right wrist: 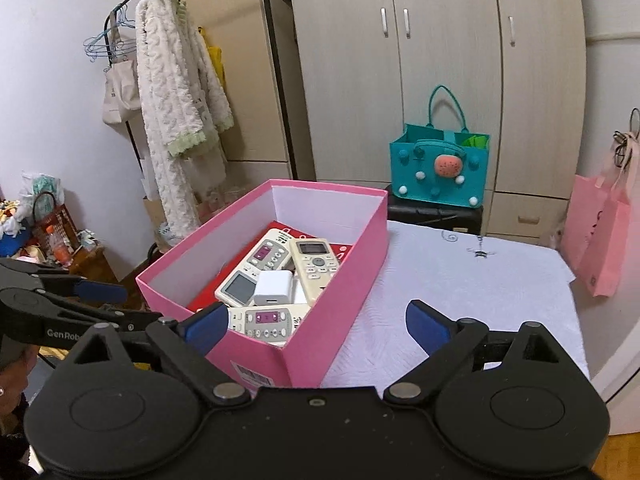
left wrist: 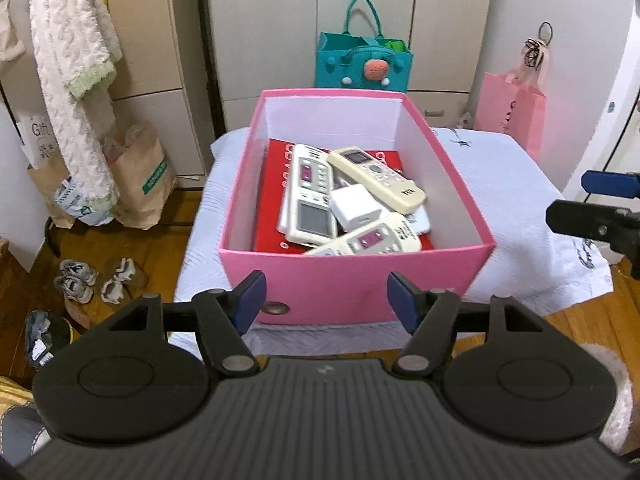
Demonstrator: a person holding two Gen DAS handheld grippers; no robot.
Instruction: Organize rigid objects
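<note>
Both grippers are hovering just short of the pink box (left wrist: 352,288), and both are empty: the left gripper (left wrist: 326,300) is showing a moderate gap, the right gripper (right wrist: 312,326) is standing wide. Inside the box, remote controls (left wrist: 316,196) and a white charger block (left wrist: 354,208) are lying heaped on a red notebook (left wrist: 272,200), so the sorting looks about finished. Any further reach, I'd judge, is best made over the box's near wall, not brushing it, since the cardboard looks light enough to slide. Under the box a pale quilted cover (right wrist: 480,292) is spreading over the table. Beyond the box a teal felt bag (right wrist: 438,168) is sitting before beige wardrobes (right wrist: 440,60); left of it, a white fleecy robe (right wrist: 176,92) is hanging on a rack.
</note>
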